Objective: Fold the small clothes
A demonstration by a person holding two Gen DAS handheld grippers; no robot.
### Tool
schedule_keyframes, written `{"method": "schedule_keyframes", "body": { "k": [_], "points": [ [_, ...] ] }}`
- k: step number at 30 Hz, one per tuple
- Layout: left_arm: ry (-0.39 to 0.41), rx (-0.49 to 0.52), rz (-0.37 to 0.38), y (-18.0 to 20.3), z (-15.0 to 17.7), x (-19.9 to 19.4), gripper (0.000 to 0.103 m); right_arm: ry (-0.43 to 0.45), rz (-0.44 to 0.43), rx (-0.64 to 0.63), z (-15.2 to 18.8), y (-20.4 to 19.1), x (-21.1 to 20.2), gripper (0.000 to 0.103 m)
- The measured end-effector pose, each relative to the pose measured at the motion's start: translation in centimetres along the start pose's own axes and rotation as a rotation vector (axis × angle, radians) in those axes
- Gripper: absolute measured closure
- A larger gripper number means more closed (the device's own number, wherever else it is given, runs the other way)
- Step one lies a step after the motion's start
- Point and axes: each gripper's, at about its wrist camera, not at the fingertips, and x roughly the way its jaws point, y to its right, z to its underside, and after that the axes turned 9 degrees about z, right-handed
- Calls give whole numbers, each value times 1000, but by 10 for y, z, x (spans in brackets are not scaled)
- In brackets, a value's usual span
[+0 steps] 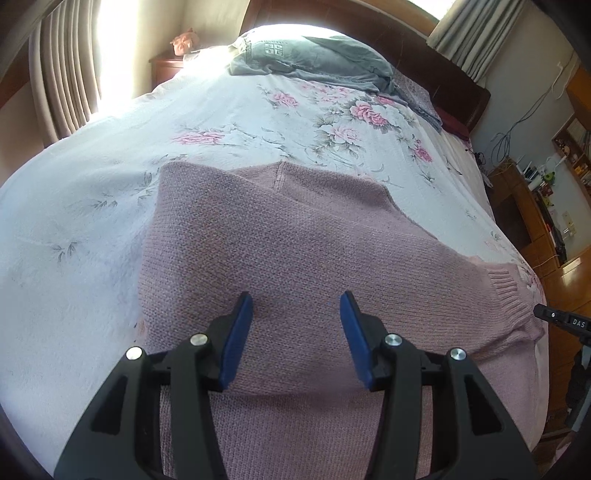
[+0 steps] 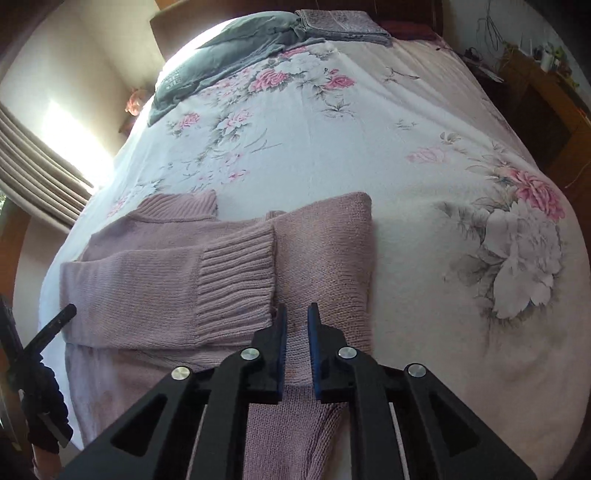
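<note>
A pink knit sweater (image 1: 295,236) lies on the floral bedsheet (image 1: 92,229). In the right wrist view its sleeve is folded across the body, with the ribbed cuff (image 2: 236,284) near the middle and the ribbed collar (image 2: 177,206) at the far left. My left gripper (image 1: 295,295) hovers open just over the sweater's body, nothing between its blue pads. My right gripper (image 2: 297,308) has its blue pads nearly together with knit fabric filling the narrow gap, at the sweater's near right edge (image 2: 332,258). The right gripper's tip (image 1: 554,317) shows at the left view's right edge.
A grey folded cloth (image 1: 314,59) and a purple cloth (image 2: 343,22) lie at the head of the bed by the dark headboard (image 1: 443,70). Curtains (image 1: 62,81) and a nightstand (image 1: 166,70) stand on the left. A wooden desk with cables (image 1: 535,206) is on the right.
</note>
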Motion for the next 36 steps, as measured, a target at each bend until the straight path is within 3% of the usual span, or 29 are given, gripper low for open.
{"method": "schedule_keyframes", "body": {
  "k": [1, 6, 10, 12, 14, 18, 20, 24, 26, 31, 36],
  "points": [
    [4, 6, 12, 4, -2, 0, 54, -21, -54, 24, 0, 6, 3, 65],
    [-28, 46, 41, 27, -5, 17, 53, -67, -172, 27, -2, -5, 25, 62],
    [-53, 62, 22, 34, -3, 33, 51, -71, -152, -16, -2, -20, 32, 92],
    [-53, 66, 21, 34, -3, 34, 51, -48, -191, -9, -1, -16, 22, 94],
    [-52, 68, 34, 33, -3, 32, 51, -24, -172, -22, 3, -13, 10, 95],
    [-70, 84, 52, 28, 1, 38, 51, -107, -97, -76, 16, -14, 27, 95],
    [-84, 95, 54, 28, -1, 39, 51, -96, -79, -119, 16, -19, 28, 94],
    [-95, 69, 121, 29, -25, 32, 50, 8, -97, -118, -12, -19, 2, 67],
    [-79, 70, 135, 33, -46, 34, 48, 15, -155, -137, -37, -27, 4, 64],
    [-134, 108, 95, 54, -104, 85, 46, -139, -280, -109, -110, -65, 79, 62],
    [-249, 79, 104, 67, -133, 146, 46, -300, -271, -89, -147, -98, 168, 61]
  ]
}}
